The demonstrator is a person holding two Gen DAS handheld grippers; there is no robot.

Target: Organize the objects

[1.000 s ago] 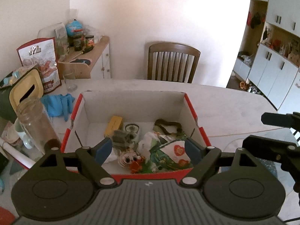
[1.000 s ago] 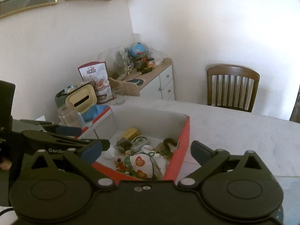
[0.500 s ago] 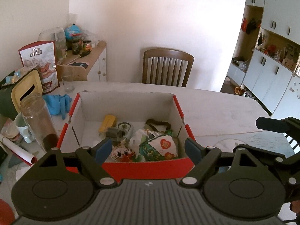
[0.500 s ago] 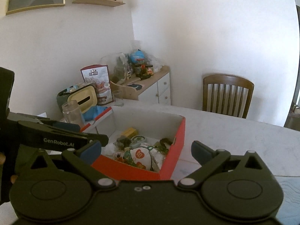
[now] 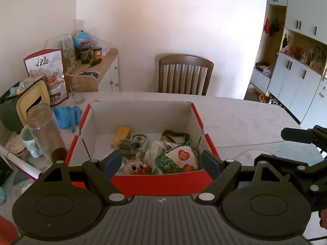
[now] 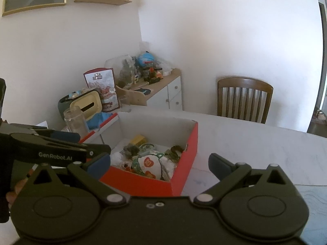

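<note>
Small items (image 5: 163, 153) are seen gathered in the red box (image 5: 161, 180) at frame centre on the bench (image 5: 245, 122). Both hand-held grippers, left (image 5: 162, 161) and right (image 6: 159, 163), are spread and empty. A jar (image 5: 46, 130) and gloves (image 5: 66, 114) are left outside; whether more sorting remains cannot be told.

White table (image 5: 235, 118); red box (image 5: 161, 180); jar (image 5: 46, 130)

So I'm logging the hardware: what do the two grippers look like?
Both are matte black. The left gripper and right gripper each have two round discs at the base, silver pivot screws, linkage arms and blue finger pads. The left one's side reads "GenRobot.AI" in white.
</note>
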